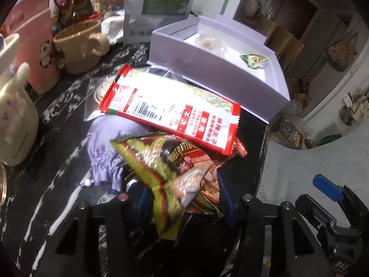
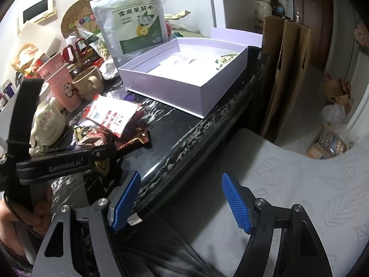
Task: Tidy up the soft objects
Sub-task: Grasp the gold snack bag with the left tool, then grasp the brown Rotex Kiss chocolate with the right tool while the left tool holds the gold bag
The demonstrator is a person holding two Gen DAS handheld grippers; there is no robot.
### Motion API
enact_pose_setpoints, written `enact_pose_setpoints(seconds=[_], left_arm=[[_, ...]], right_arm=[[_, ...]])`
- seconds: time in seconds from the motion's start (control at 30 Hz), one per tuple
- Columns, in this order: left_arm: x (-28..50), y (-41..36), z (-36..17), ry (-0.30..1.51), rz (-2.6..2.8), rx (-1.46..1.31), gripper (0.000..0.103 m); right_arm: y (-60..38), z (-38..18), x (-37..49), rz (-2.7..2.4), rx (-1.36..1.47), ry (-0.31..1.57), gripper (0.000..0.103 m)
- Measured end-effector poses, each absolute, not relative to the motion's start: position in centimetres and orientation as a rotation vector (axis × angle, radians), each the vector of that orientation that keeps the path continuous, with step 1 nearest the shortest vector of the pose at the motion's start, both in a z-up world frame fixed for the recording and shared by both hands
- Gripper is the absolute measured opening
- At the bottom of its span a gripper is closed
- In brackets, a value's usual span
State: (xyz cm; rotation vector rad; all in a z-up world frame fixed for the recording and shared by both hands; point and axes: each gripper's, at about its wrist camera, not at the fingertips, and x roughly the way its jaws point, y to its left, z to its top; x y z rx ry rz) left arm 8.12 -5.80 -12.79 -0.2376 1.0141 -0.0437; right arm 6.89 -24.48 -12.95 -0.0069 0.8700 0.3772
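My left gripper (image 1: 182, 198) is shut on a red and gold snack packet (image 1: 170, 161) just above the black marble counter (image 1: 57, 157). A red and white snack packet (image 1: 170, 106) lies beyond it, half over a clear wrapper. A lilac drawstring pouch (image 1: 106, 147) lies to the left, under the packets. The open lilac box (image 1: 207, 69) stands farther back and holds a pale wrapped item (image 1: 208, 41) and a small green packet (image 1: 253, 60). My right gripper (image 2: 182, 200) is open and empty, off the counter's front edge. It sees the left gripper (image 2: 69, 159), the packets (image 2: 110, 120) and the box (image 2: 184, 87).
A beige mug (image 1: 78, 46), a pink panda cup (image 1: 34, 41) and a cream rabbit jar (image 1: 13, 120) stand at the left. A large silver pouch (image 2: 131, 18) leans behind the box. Red scissors (image 2: 76, 48) stand in a cup. A white patterned cushion (image 2: 299, 184) lies at the right.
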Motion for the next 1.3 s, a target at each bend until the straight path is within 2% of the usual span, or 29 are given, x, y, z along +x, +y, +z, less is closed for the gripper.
enact_pose_setpoints(seconds=[0.53, 0.6, 0.63, 1.23, 1.27, 1.3], left_arm=[[2.7, -2.5, -8.1, 0.877, 0.0, -0.25, 0.048], [2.2, -1.9, -8.2, 0.876, 0.014, -0.258, 0.048], [2.1, -1.6, -8.4, 0.877, 0.02, -0.266, 0.048], [2.0, 0.8, -10.0, 0.91, 0.059, -0.332, 0.048], [2.0, 0.8, -10.0, 0.911, 0.061, -0.331, 0.048], [2.0, 0.9, -10.1, 0.913, 0.062, -0.332, 0.048]], right_arm=[[-20.9, -13.1, 7.6, 0.479, -0.017, 0.83, 0.074], [-20.1, -13.4, 8.0, 0.499, -0.026, 0.814, 0.083], [-19.7, -13.6, 8.2, 0.504, -0.032, 0.806, 0.084], [-14.3, -17.0, 11.2, 0.478, -0.18, 0.76, 0.084], [-14.1, -17.1, 11.1, 0.474, -0.186, 0.755, 0.084], [-14.0, -17.1, 11.0, 0.465, -0.201, 0.75, 0.079]])
